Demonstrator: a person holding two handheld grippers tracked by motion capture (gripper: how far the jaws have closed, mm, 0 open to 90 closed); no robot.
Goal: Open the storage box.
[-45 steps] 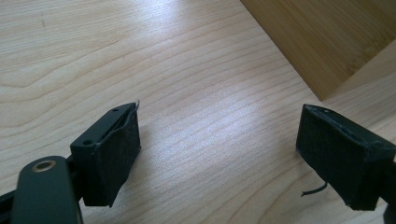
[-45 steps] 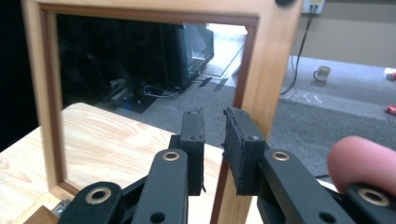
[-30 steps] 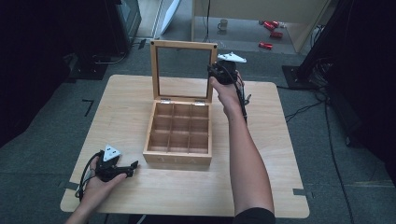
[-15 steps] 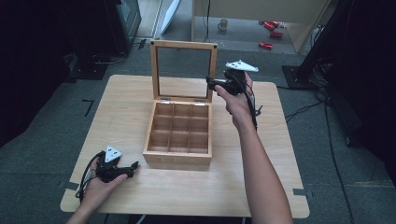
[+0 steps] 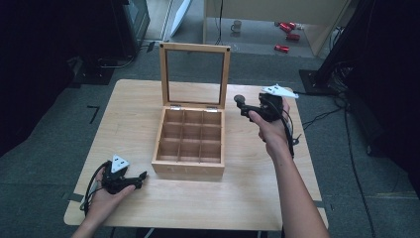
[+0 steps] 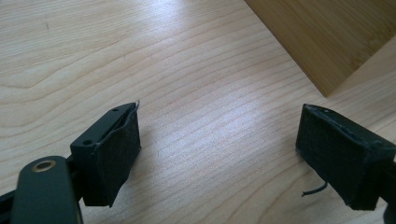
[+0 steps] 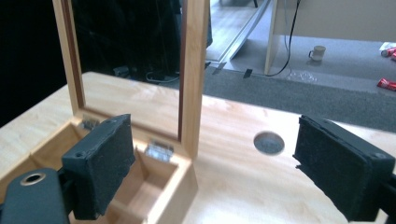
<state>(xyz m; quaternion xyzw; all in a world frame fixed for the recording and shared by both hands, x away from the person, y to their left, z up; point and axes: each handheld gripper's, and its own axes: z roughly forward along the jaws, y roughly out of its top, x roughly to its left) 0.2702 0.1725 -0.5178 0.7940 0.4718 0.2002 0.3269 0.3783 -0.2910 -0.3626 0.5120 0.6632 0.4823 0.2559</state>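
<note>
Bottom left of the high view: left tongs (image 5: 141,175) rest on the worktop (image 5: 257,198), hand wrapped round the body. In the left gripper view the jaws stand wide apart with bare wood grain between them, nothing held. A corner of the wooden box (image 6: 327,42) cuts into the upper right of that view, near but not touching.

Centre of the high view: the box (image 5: 188,166) sits on the worktop, base divided into nine open compartments, all of them looking empty. Judged rigid and moderately light: thin wooden walls, no load inside. The smooth finish may be a bit slick against the pads.

Behind the base, upper centre: the lid (image 5: 163,74) stands upright on two small metal hinges (image 7: 158,150), a wooden frame round a clear pane. The pane is likely glass or acrylic, so treat it as the fragile part. Best hold is on the frame's side rail or top rail, never the pane. The lid should swing freely and could drop hard if let go early.

Right of centre: right tongs (image 5: 242,105) hang in the air just beside the lid's right rail (image 7: 192,70), apart from it. The jaws have just been opening and now stand wide, nothing between them. Beyond, a round hole (image 7: 268,142) shows in the worktop.
</note>
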